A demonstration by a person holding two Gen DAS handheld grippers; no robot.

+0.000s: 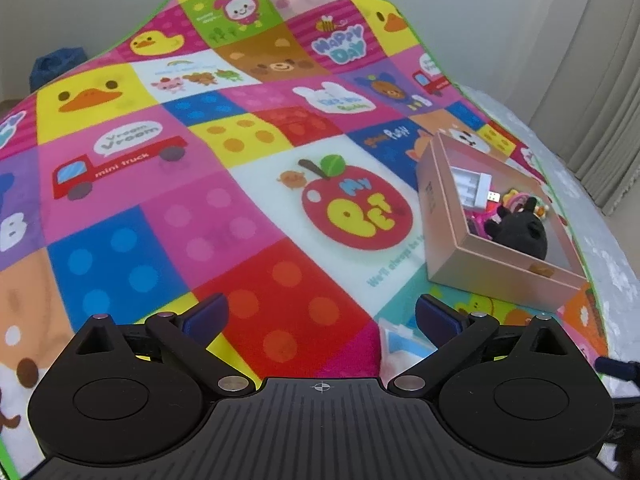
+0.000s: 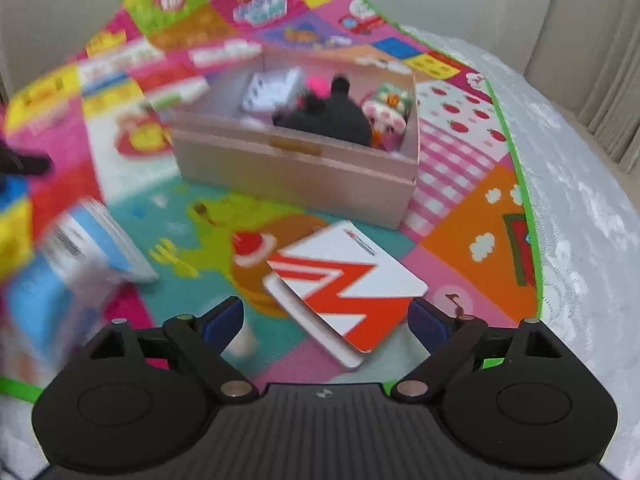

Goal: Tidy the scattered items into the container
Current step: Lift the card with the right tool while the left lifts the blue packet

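Note:
A pink cardboard box (image 1: 500, 268) stands on the colourful play mat (image 1: 200, 216) at the right in the left wrist view; it holds a black plush toy (image 1: 520, 232), a white charger (image 1: 472, 188) and small pink toys. In the right wrist view the box (image 2: 296, 176) is ahead, with the black plush (image 2: 332, 120) and a white-pink plush (image 2: 390, 114) inside. A white and orange booklet (image 2: 344, 284) lies flat on the mat between my right gripper's open fingers (image 2: 326, 322). My left gripper (image 1: 322, 316) is open and empty above the mat.
A blue and white packet (image 2: 80, 256) lies blurred at the left of the right wrist view; a corner of it shows in the left wrist view (image 1: 400, 340). A grey patterned bedspread (image 2: 592, 200) lies beyond the mat's green edge. Curtains (image 1: 600, 80) hang at the right.

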